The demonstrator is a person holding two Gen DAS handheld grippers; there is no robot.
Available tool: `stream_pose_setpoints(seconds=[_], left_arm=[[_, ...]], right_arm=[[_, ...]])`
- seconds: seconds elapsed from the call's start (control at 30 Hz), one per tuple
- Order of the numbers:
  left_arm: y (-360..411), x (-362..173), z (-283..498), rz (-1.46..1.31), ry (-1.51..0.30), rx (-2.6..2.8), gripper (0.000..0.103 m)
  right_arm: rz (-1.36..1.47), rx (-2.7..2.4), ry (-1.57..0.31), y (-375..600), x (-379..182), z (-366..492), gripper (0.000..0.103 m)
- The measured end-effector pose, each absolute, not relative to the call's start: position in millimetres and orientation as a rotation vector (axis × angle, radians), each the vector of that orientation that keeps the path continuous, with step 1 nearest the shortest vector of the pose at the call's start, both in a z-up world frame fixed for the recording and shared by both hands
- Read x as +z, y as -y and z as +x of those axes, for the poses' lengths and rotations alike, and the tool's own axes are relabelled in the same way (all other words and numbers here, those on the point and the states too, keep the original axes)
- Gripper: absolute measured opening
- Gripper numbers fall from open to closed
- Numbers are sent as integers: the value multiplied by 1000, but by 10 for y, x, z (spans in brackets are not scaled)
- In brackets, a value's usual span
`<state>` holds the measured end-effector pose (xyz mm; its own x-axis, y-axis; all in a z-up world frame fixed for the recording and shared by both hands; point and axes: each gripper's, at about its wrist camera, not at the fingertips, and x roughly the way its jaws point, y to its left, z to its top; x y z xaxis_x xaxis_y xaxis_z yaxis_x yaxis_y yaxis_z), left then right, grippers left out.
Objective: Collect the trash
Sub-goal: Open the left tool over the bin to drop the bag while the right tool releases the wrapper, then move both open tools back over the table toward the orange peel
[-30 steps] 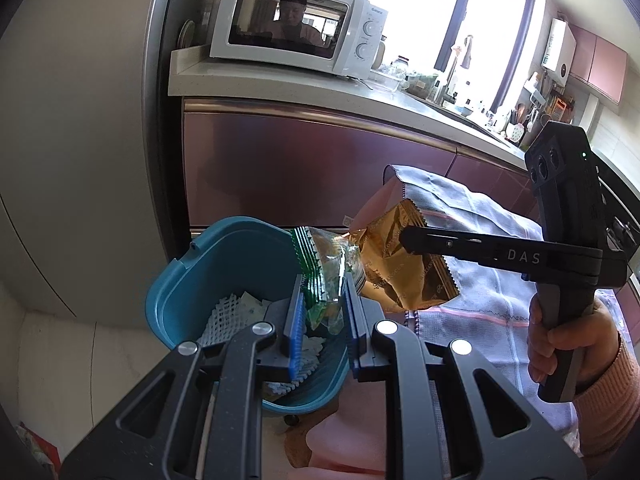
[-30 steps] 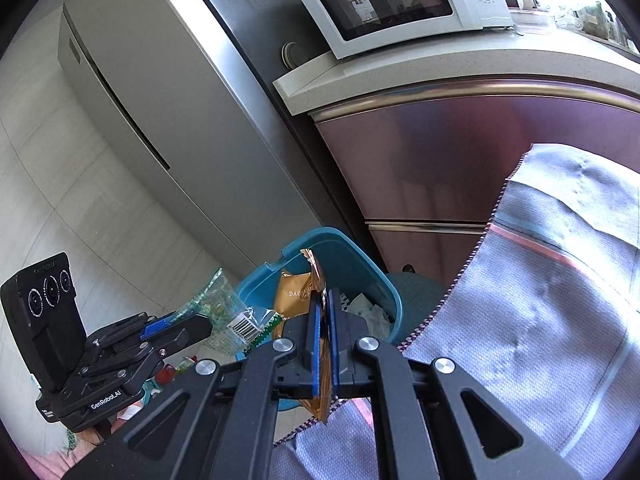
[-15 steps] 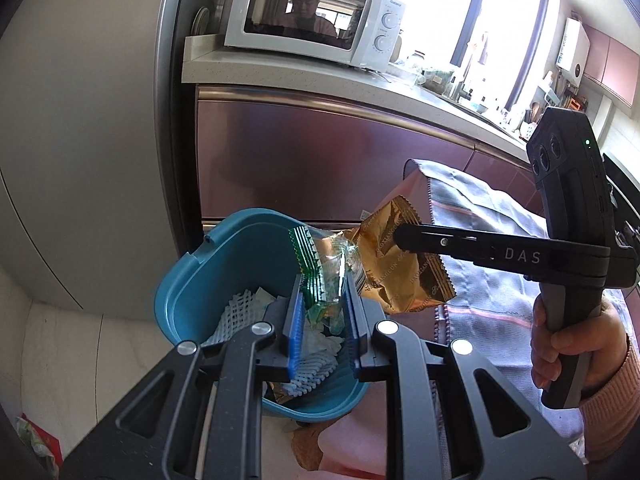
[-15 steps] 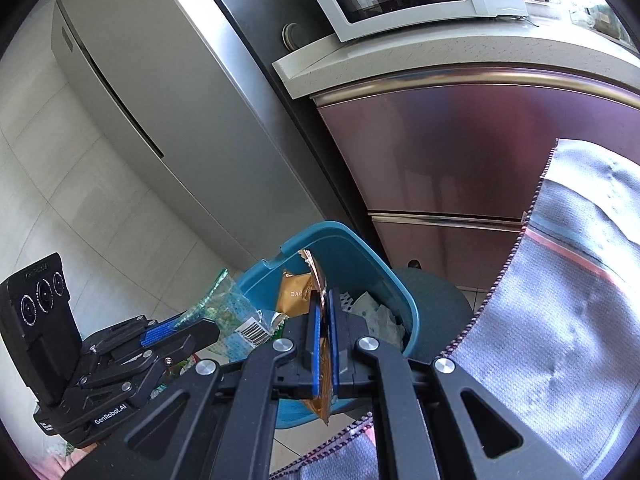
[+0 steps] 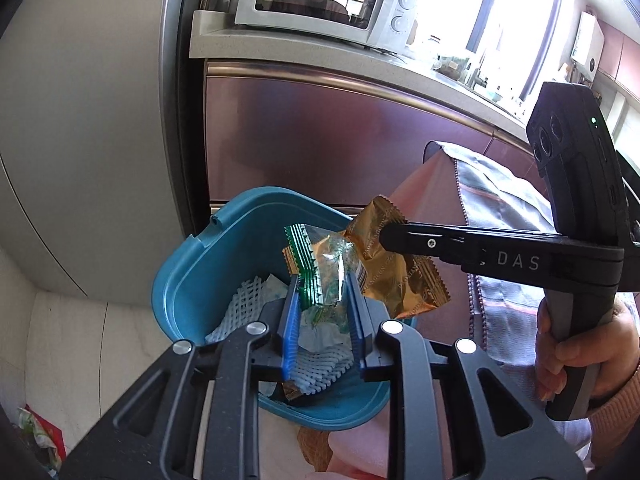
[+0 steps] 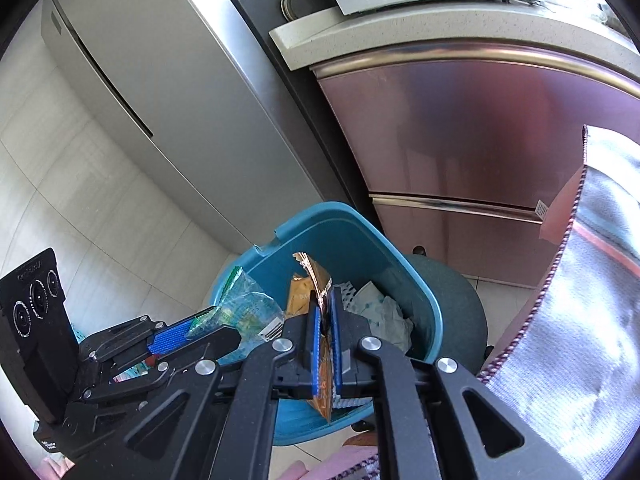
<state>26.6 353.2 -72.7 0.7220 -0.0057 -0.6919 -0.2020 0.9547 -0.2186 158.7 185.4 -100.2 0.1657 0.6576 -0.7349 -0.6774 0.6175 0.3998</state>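
In the left wrist view we see our left gripper [image 5: 322, 312] at the lower centre of the frame, its blue pads on either side of a clear-and-green wrapper [image 5: 320, 276]. The jaws are opening, and the wrapper stands between them, rising past the fingertips toward the middle of the picture. Whether the pads press on it at this instant we cannot tell for certain, though the wrapper stays upright in the gap. Directly behind and below it lies the teal bin [image 5: 192, 276], its mouth filling the centre, with white foam netting [image 5: 248, 300] and crumpled paper inside.

From the right edge of that same view our right gripper [image 5: 386, 234] reaches in sideways, its dark fingers clamped on a gold wrapper [image 5: 400, 280] that hangs over the bin's right rim. A hand [image 5: 576, 348] grips its handle at the lower right.

In the right wrist view the right gripper [image 6: 325, 336] sits at the lower centre; its jaws are just beginning to part, yet the pads remain against the gold wrapper [image 6: 312, 280], which sticks up past the tips and droops below them. The bin [image 6: 348, 236] lies right behind. At the lower left the left gripper [image 6: 200, 326] holds the green wrapper [image 6: 244, 308] over the bin's left rim.
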Motion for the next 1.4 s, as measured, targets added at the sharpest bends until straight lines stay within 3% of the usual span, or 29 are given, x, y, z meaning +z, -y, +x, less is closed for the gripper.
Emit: stream_pose_setpoints(seconds=[0.17,0.47,0.83,1.17,1.27,1.4], left_arm=[[-3538,-802,318,-297,-772,123,28],[-3563,-954,398,-297,-812,141,37],[-3394,-746,277,-284,-753,94,40],[-2707,-265,149,-214,-624,-110,51],[-2414,-166,167,-185,-600,-190,55],[-1960,-128,267,-150,-601,-286,55]], right_arm=[[-22,940,-1061,-1852,-1080,1599,18],[-4,942,-1039,-1660,-1043,1524,21],[-1,948,-962,-1181,-833,1334,24],[-21,880,-797,-258,-463,939,37],[-6,799,-767,164,-391,855,45],[32,671,-749,770,-348,783,46]])
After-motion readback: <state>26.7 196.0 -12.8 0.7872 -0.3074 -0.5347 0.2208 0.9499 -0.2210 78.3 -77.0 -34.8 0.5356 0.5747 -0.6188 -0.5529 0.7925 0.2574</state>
